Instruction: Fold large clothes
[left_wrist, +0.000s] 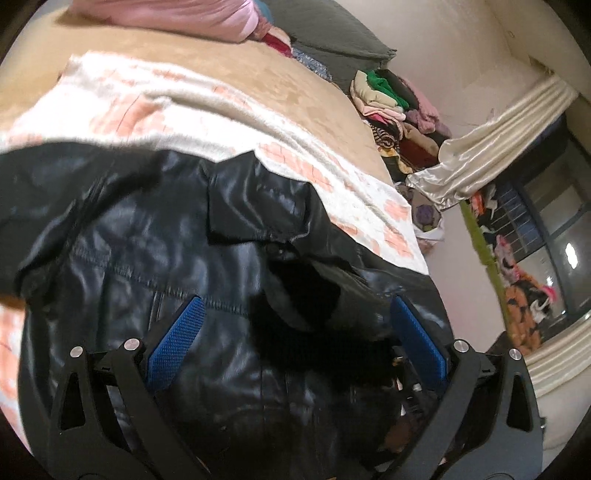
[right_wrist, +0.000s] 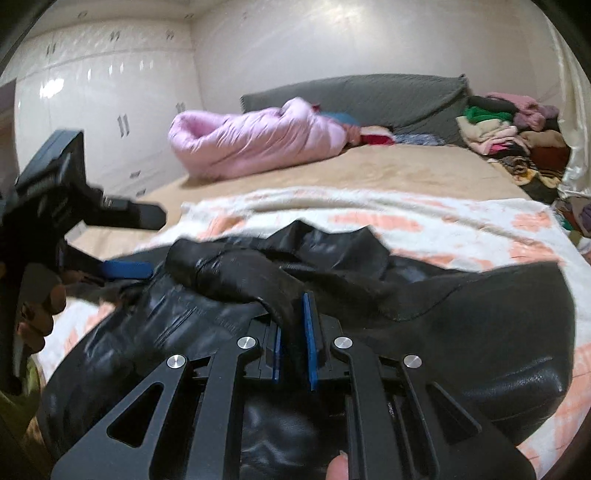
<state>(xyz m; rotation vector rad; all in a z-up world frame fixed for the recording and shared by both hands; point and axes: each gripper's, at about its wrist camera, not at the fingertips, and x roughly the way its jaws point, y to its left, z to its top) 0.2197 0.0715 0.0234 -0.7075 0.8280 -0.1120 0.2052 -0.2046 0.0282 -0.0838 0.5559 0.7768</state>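
We see a shiny black jacket (right_wrist: 461, 332) lying on a white and pink blanket (right_wrist: 424, 218) on the bed (right_wrist: 406, 166). Our right gripper (right_wrist: 291, 317) pinches a fold of it tight. Our left gripper (left_wrist: 295, 332) hangs wide open above it.

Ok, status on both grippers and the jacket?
Right gripper shut on black leather jacket. Left gripper open over it. Jacket bunched on patterned blanket.

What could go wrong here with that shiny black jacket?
The right tool pinches only a thin strip of the jacket, so the slick leather may slip out. The left tool is open and holds nothing, so one side could sag. The blanket underneath may bunch up.
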